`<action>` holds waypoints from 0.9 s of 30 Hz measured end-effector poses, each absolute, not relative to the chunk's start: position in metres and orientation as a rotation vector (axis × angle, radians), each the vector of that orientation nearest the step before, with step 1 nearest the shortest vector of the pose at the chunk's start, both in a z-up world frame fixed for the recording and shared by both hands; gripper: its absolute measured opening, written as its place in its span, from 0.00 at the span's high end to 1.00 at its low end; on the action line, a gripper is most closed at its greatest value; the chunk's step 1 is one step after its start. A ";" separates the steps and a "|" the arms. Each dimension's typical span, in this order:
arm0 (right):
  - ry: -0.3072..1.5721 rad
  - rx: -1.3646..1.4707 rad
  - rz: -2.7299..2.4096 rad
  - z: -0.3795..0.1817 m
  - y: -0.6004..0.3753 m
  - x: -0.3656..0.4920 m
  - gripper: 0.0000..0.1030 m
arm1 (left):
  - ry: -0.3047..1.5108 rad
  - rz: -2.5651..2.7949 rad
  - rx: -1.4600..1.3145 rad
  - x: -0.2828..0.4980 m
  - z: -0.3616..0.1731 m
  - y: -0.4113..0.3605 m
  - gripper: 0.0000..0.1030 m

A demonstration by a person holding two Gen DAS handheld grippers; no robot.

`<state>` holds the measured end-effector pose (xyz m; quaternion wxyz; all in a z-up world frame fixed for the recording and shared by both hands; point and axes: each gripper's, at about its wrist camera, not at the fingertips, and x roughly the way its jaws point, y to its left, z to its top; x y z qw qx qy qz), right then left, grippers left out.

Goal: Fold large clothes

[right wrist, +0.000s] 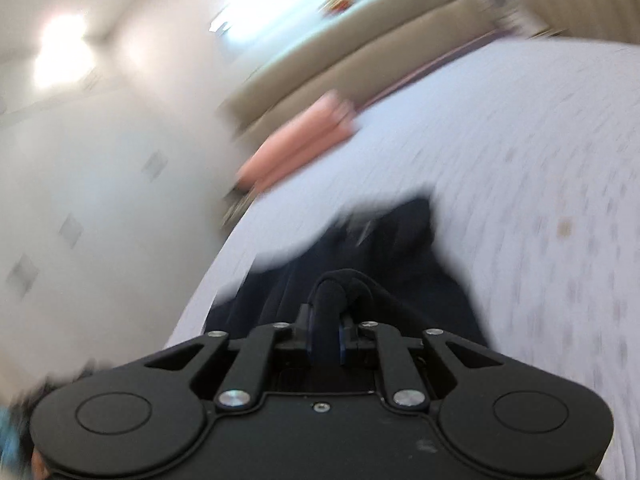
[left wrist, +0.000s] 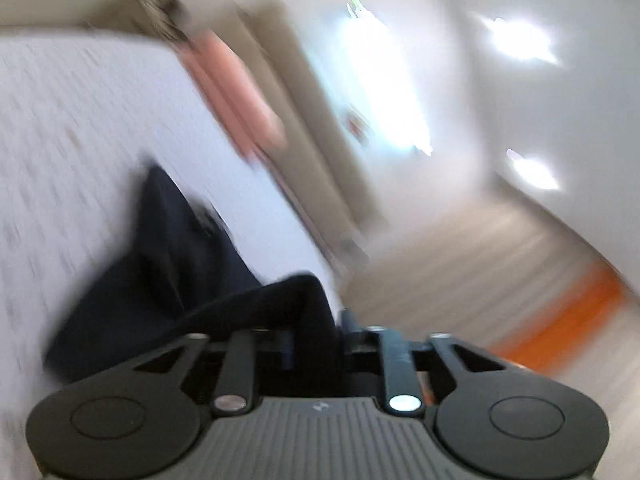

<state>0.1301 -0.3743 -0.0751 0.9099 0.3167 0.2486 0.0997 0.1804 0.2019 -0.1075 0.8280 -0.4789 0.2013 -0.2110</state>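
Both views motion-blurred, detail limited.

Right claw [right wrist: 325, 334]: jaws nearly together, clamped on a bunched fold of the dark navy fabric garment [right wrist: 360, 264]. Cloth loops up between the blue pads [right wrist: 309, 330] and rolls over just ahead of the tips. Rest of garment trails away fwd of the claw, draped onto the bed w/ pale lavender speckled cover [right wrist: 540, 160]. Bed spreads ahead and to the right of this claw.

Left claw [left wrist: 316, 340]: jaws stand wider than the right's. A thick ridge of the same dark navy fabric garment [left wrist: 168, 264] passes between the fingers, leaning on the left-hand one. Whether the pads actually press it: can't tell, blur + cloth hide the contact. From here the garment runs fwd and left of the claw, onto the bed cover [left wrist: 80, 120].

Other items:
- salmon-pink folded cloth [left wrist: 236, 92], far side of bed, well ahead of the left claw; also seen from the right claw [right wrist: 296, 140], ahead and slightly left.
- beige upholstered headboard-like panel [right wrist: 360, 40] beyond the bed.
- bright window [left wrist: 380, 80], ahead-right of left claw.
- pale wood-look floor [left wrist: 480, 260], right of left claw, w/ an orange strip [left wrist: 568, 320] on it; what that is, unclear.
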 end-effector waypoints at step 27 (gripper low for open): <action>0.453 -0.194 0.135 -0.145 -0.265 0.171 0.21 | 0.500 -0.210 -0.516 0.285 -0.147 0.135 0.45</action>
